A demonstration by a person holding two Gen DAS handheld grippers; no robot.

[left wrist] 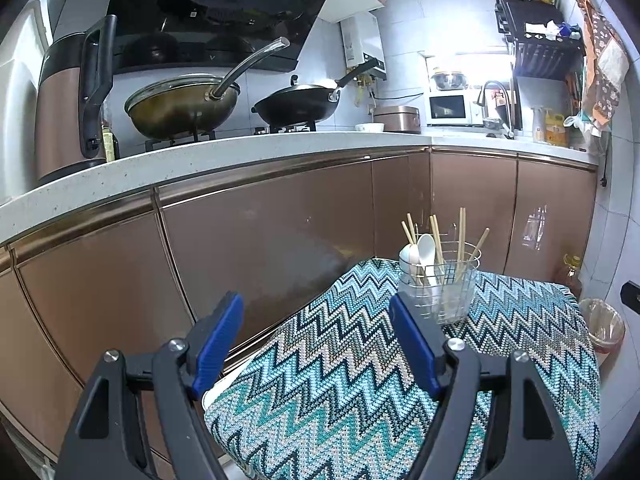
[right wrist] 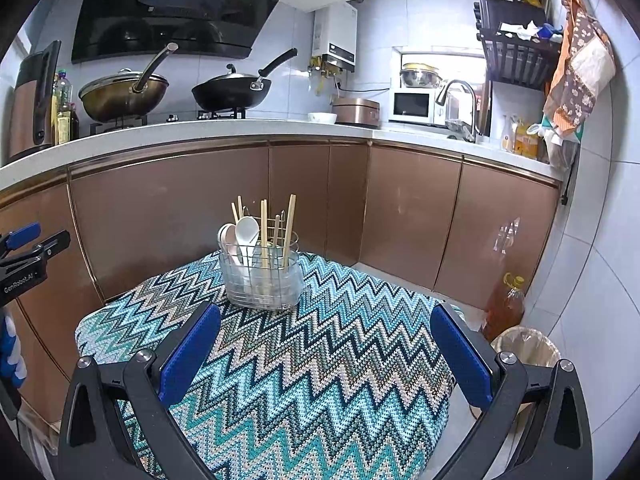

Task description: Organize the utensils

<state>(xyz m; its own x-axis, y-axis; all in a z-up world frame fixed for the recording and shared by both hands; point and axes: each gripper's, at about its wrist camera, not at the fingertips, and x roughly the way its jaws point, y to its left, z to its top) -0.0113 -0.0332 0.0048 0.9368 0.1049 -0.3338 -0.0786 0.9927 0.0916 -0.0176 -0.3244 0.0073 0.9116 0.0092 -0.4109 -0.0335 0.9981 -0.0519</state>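
Note:
A clear wire-framed utensil holder (left wrist: 440, 284) (right wrist: 262, 280) stands at the far edge of a small table covered with a teal zigzag cloth (left wrist: 340, 392) (right wrist: 320, 360). In it stand several wooden chopsticks (left wrist: 462, 240) (right wrist: 289, 220) and white spoons (left wrist: 425, 250) (right wrist: 245, 236). My left gripper (left wrist: 316, 344) is open and empty, above the table's left part, short of the holder. My right gripper (right wrist: 326, 352) is open and empty over the cloth, nearer than the holder. The left gripper also shows at the left edge of the right wrist view (right wrist: 24, 248).
Brown cabinet fronts (left wrist: 260, 232) (right wrist: 180, 208) and a white counter (right wrist: 224, 126) stand behind the table. On the counter are two woks (right wrist: 124, 94), a microwave (right wrist: 416, 106) and a sink tap (right wrist: 460, 100). An oil bottle (right wrist: 506, 304) and a lined bin (right wrist: 526, 346) stand on the floor at right.

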